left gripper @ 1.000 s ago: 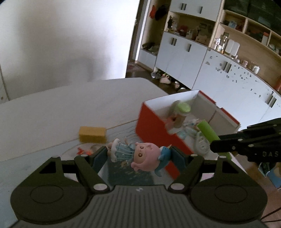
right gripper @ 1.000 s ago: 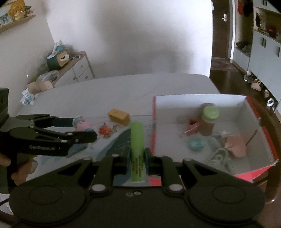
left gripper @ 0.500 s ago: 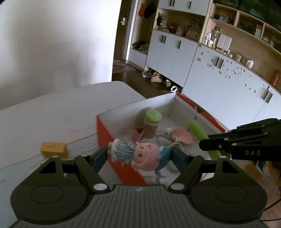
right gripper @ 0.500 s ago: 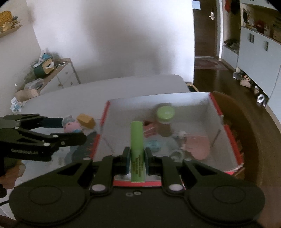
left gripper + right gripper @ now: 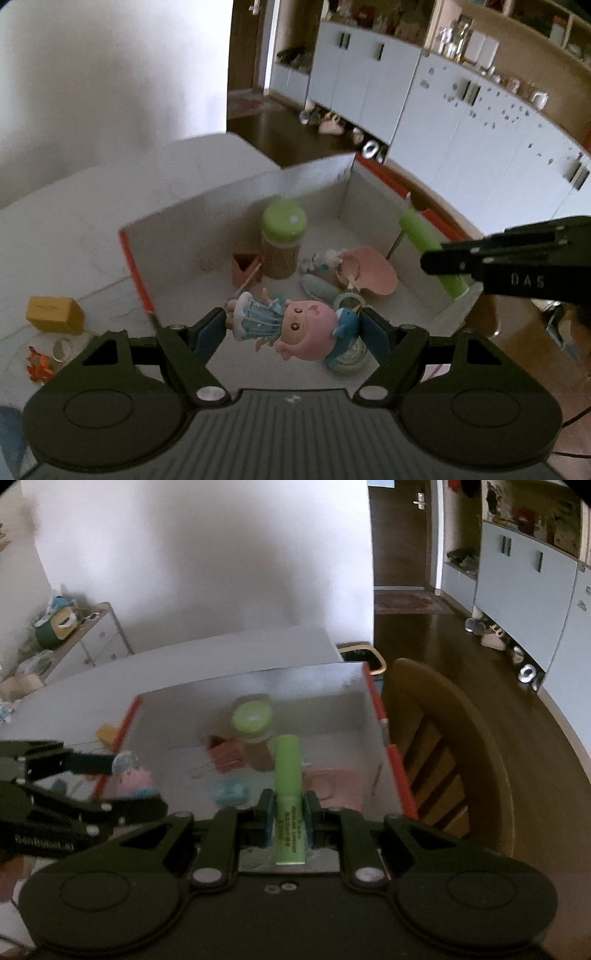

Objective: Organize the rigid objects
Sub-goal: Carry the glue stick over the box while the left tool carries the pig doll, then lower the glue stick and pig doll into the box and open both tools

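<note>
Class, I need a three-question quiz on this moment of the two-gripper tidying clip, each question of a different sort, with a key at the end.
1. True or false: the left gripper holds the pink-headed doll figure above the inside of the red-and-white box.
2. Multiple choice: the right gripper is shut on
A. a yellow block
B. a green tube
C. a roll of tape
3. Fill in: the jar standing in the box has a ____ lid.

Key
1. True. The doll is clamped sideways between the blue pads, over the box floor.
2. B. The green tube points forward along the fingers.
3. Green.
</note>
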Demonstrator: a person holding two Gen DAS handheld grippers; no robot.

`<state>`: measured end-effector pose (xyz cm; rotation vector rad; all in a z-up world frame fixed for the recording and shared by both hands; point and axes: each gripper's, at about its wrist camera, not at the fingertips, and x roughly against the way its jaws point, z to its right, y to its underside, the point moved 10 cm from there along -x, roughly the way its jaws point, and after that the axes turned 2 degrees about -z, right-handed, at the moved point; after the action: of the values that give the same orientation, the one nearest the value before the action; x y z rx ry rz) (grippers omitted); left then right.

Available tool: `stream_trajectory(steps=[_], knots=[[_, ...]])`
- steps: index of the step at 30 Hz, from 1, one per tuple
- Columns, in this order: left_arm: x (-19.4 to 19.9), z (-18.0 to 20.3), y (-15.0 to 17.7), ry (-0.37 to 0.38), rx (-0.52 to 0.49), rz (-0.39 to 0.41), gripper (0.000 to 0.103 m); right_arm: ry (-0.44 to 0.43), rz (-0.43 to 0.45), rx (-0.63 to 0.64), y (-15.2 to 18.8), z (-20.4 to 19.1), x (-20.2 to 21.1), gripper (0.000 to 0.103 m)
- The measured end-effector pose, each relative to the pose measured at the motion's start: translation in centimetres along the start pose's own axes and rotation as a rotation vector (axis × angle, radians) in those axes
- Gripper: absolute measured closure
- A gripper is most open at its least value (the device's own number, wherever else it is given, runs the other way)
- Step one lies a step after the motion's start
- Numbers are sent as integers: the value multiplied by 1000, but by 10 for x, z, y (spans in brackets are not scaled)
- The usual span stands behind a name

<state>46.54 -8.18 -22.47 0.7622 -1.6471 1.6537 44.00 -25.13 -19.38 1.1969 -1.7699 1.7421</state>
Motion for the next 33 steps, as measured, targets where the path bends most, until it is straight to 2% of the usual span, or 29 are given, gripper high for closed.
stream_trajectory(steps=[8,16,28,33], knots=[[-40,8,-5,-68,1,-68,24,20,-48,15,-11,17,-38,88],[-69,3,-3,-116,33,-165,24,33,-115,72,-8,19,-72,88],[-95,1,8,-149,59,-349,24,31,-188,109,-1,16,-94,88],[-100,0,9,-158,60,-384,24,17,-198,107,0,15,-96,86]])
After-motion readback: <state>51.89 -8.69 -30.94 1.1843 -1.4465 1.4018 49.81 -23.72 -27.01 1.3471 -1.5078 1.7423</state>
